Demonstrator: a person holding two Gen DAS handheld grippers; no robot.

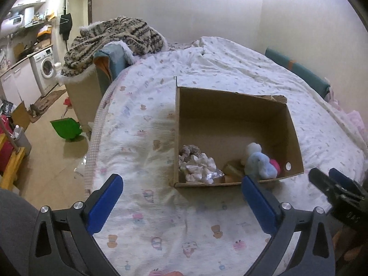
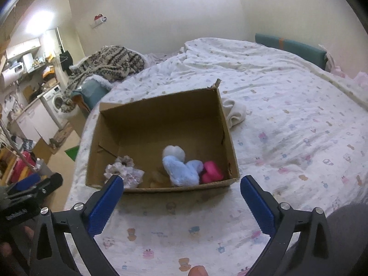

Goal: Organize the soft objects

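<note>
While both of my grippers hang above the printed bedsheet (image 1: 147,105), I log the scene from the left edge of each frame to the right.

Left wrist view:
- Far left: washing machine (image 1: 46,69) under a counter; green dustpan (image 1: 66,128) on the floor below it.
- Upper left of centre: patterned knit blanket (image 1: 110,39) heaped at the bed's end.
- Lower foreground: left gripper (image 1: 181,184), blue pads spread wide, nothing between them.
- Centre: open cardboard box (image 1: 230,115) resting on the sheet. Along its near wall, left to right: a pale scrunchie bundle (image 1: 197,163), a tan item I cannot identify, a light blue plush (image 1: 260,163) with a white plush (image 1: 254,148) just behind it, and a pink plush (image 1: 274,164) touching the blue one.
- Lower right edge: right gripper (image 1: 326,176), seen from the side.

Right wrist view:
- Lower left edge: the left gripper again, dark and partly cut off.
- Lower foreground: right gripper (image 2: 181,184), jaws wide apart and holding nothing.
- Centre: same box (image 2: 161,115), with the same contents along the near wall: scrunchie bundle (image 2: 124,170), blue plush (image 2: 181,170), white plush (image 2: 173,151), pink plush (image 2: 212,171).
- Right of the box, touching its outer right wall: a white folded cloth (image 2: 234,112), lying on the sheet outside the box.
- Upper right: teal headboard cushion (image 2: 289,43) against the wall.
</note>
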